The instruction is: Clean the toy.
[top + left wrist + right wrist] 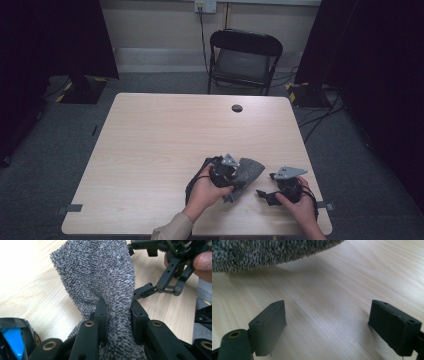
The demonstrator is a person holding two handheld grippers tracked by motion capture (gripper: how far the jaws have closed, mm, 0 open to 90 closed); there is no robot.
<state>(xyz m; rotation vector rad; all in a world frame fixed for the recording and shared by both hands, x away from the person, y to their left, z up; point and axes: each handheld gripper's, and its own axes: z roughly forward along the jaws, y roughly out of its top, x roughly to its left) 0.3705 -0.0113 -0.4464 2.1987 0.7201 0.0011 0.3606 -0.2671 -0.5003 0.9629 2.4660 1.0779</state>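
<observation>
Clamped between the black jaws of the left claw (116, 315), the grey cloth (100, 277) stands bunched and lifted off the pale bench (30, 297), over its near right part. So the pick-up looks done; whatever spreading or folding is meant is left, and the right claw (328, 325) has yet to take a hold, its 2 jaws spread wide over bare wood with the cloth's edge (262, 252) just ahead. The left gripper view shows the pinch itself, which the hand (207, 190) hides in the high view; that view alone shows the chair (245, 60) behind the bench.
</observation>
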